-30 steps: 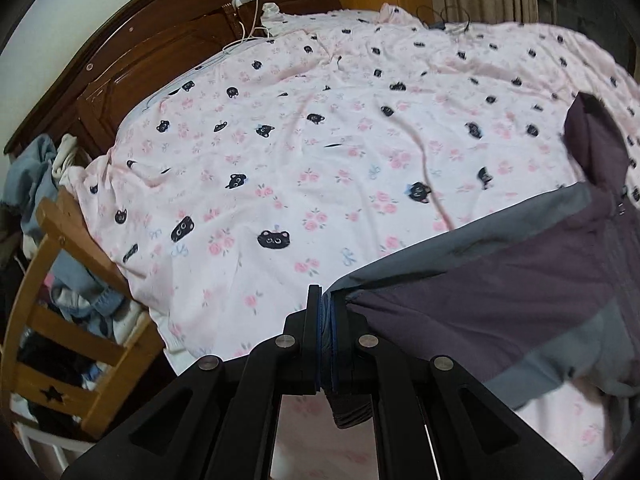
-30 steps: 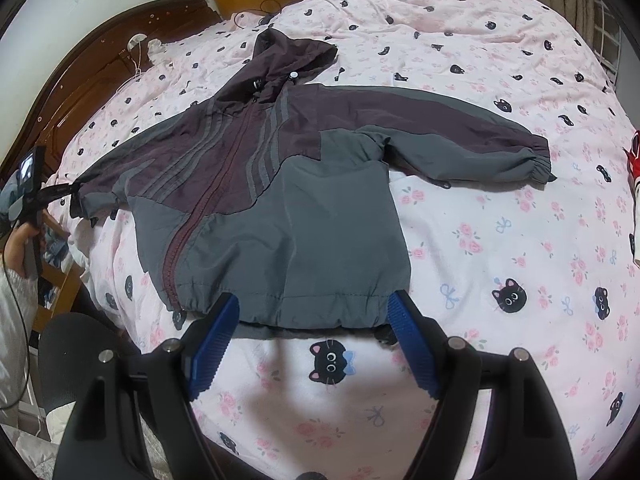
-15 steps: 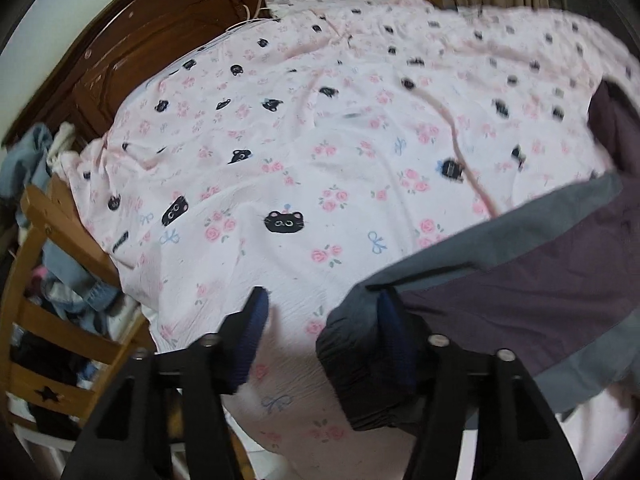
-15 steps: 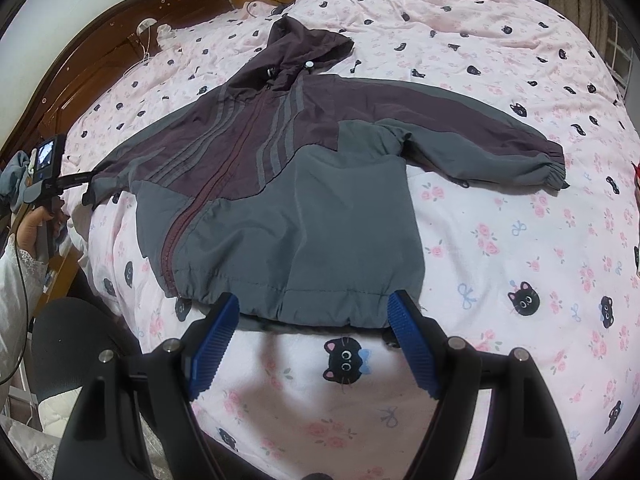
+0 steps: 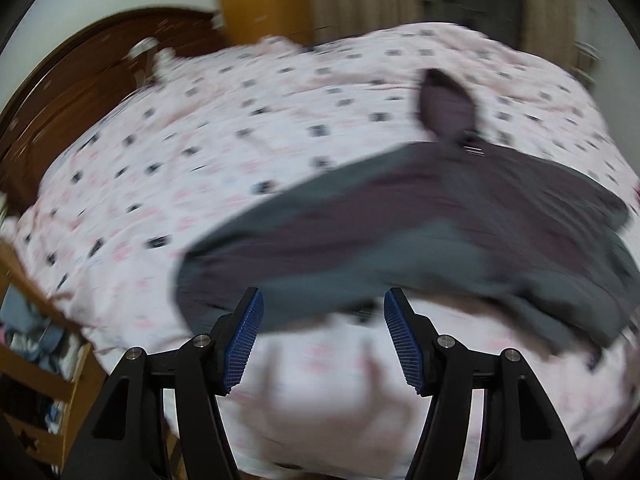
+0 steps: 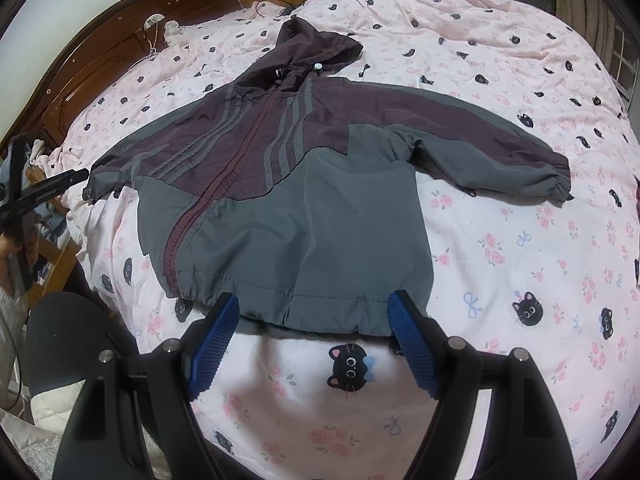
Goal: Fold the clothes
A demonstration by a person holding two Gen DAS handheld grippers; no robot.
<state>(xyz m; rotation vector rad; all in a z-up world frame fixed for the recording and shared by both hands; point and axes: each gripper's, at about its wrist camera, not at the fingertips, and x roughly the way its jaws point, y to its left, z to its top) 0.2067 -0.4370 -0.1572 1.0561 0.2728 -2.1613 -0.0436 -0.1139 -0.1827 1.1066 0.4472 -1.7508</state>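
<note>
Item: grey-and-maroon hooded nylon jacket (image 6: 280,200), flat on pink cat-print bed (image 6: 520,280). Your left gripper (image 5: 322,340) has released its cuff, jaws opening, empty. Right gripper (image 6: 316,340) wide, empty. Spreading done; folding next.

Jacket (image 6: 288,208) is lying flat on the bed (image 6: 520,264), hood (image 6: 312,52) pointing toward the headboard (image 6: 100,72), sleeves spreading left and right. Right gripper (image 6: 314,332) is sitting just before the hem; left gripper (image 6: 44,192) is sitting off the left cuff. Chair (image 5: 48,360) is standing beside the bed, left.
</note>
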